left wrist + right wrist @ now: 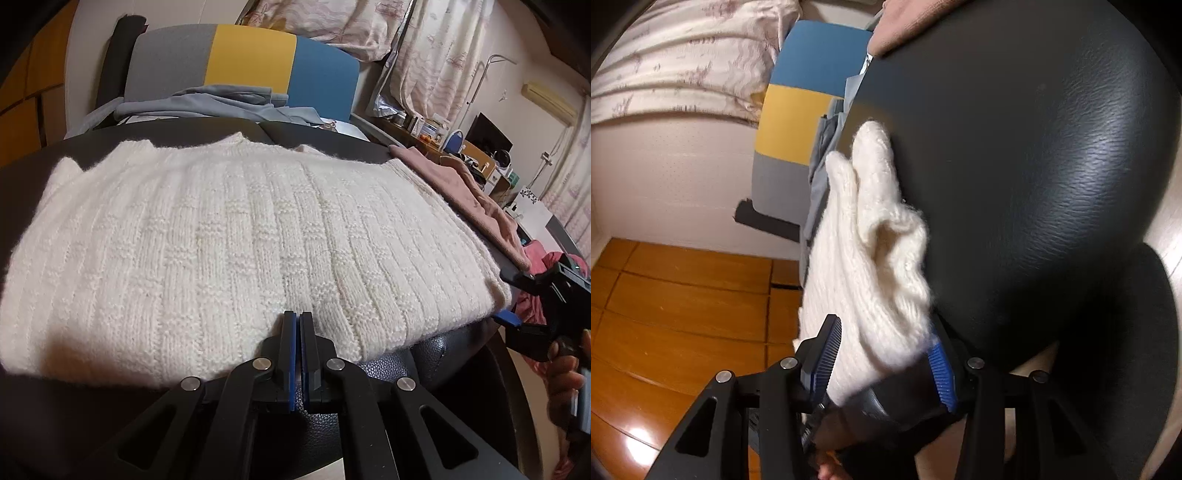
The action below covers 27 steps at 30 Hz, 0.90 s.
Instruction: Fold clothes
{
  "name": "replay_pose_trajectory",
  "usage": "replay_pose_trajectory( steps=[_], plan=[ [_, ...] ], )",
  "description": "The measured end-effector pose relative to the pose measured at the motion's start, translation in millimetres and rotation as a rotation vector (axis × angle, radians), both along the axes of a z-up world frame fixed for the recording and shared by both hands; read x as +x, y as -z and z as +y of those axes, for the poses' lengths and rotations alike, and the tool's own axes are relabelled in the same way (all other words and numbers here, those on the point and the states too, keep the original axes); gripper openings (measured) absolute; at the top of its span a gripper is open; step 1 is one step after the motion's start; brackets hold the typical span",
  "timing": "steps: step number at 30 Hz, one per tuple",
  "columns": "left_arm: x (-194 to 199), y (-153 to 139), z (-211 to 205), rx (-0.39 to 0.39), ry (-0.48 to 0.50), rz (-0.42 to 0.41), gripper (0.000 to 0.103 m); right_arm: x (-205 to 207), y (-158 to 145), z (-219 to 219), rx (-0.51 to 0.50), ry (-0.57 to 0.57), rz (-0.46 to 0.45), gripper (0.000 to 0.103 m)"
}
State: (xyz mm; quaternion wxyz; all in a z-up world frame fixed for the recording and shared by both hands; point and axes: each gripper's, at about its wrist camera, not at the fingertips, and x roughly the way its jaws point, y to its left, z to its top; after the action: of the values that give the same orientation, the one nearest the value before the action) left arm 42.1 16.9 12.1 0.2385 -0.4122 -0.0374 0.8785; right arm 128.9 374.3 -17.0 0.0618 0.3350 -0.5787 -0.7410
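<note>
While the sweater (229, 236) lies flat across the black seat (436, 354), its long axis runs side to side in the left wrist view, ribs running away from the camera.

Item: sweater, white ribbed knit. Position: spread over the seat, near hem hanging just over the padded front edge; looks doubled into a broad rectangle, though layers beneath cannot be counted.

Item: left gripper (298, 319). Jaws: pressed together, blue pads touching, tips at the near hem about mid-width. Whether a thin bit of knit is pinched cannot be told; none shows between the pads.

Item: right gripper (882, 354). Jaws: parted, with a thick wad of the knit between the blue pads; the fingers appear to grip it at the sweater's right end, seat edge just beside. Knit runs forward from the jaws along the seat edge.

Item: pink garment (461, 195), lying beyond the sweater's right end. Item: grey-blue garment (221, 99), behind, on the striped chair (251, 59).

Judgement: the right gripper holds the short end, so any fold across the long axis would carry that end leftward over the body; the left sits at the hem midpoint, placed to pin it.
</note>
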Motion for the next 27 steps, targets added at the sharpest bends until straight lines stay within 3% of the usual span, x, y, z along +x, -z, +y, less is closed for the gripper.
replay_pose_trajectory(
  steps=[5,7,9,11,17,21,23,25,27],
  plan=[
    [0,0,-1,-0.001,0.0,-0.005,0.002,-26,1,-2,-0.002,0.085,0.018,0.047],
    [0,0,-1,0.002,-0.005,-0.009,0.002,-38,-6,-9,0.078,0.077,-0.007,0.044],
    [2,0,1,-0.001,-0.011,-0.009,0.002,-47,-12,-15,0.146,0.054,-0.041,0.028],
    [3,0,3,-0.011,-0.015,-0.003,0.002,-54,-12,-18,0.145,0.04,-0.058,0.019],
    [6,-5,4,-0.02,-0.02,-0.001,0.003,-61,-1,-12,-0.09,0.077,-0.007,0.017],
    [3,-24,-21,0.006,-0.087,0.008,0.006,-61,-7,-9,-0.195,0.082,0.025,0.017],
    [1,-33,-43,-0.013,-0.155,0.053,0.016,-62,-10,-8,-0.248,0.085,0.04,0.017],
    [-3,-36,-74,-0.044,-0.248,0.085,0.036,-62,-12,-7,-0.301,0.088,0.056,0.017],
    [-9,-30,-101,-0.078,-0.32,0.084,0.039,-68,-25,-12,-0.3,0.07,0.072,0.017]
  ],
)
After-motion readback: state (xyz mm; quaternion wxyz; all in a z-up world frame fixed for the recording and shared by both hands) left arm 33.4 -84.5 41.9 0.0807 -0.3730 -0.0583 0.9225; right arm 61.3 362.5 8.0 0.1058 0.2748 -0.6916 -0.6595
